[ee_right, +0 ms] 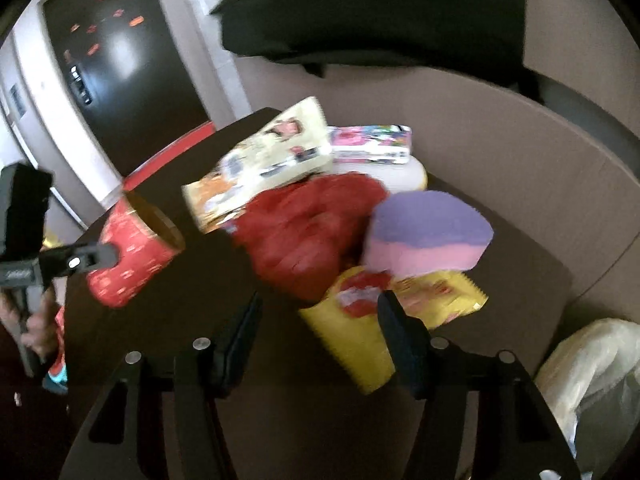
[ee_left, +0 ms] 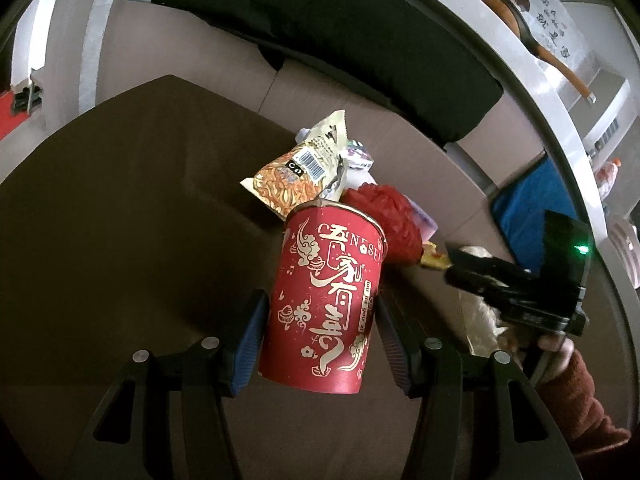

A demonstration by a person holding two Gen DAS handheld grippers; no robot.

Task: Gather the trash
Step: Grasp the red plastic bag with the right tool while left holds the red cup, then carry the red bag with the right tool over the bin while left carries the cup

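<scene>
A red paper cup with gold lettering hangs tilted above the dark table; my left gripper is shut on it, both blue pads pressing its sides. The right wrist view shows that cup at the left. My right gripper stands open over a yellow wrapper that lies on the table partly between its fingers, close to the right finger and apart from the left pad. Behind the wrapper sit a crumpled red net, a purple and pink sponge and a noodle snack bag.
A colourful pack lies behind the pile. A white plastic bag sits at the right beside the table. A black cushion lies on the beige sofa behind. A hand in a brown sleeve holds the right gripper.
</scene>
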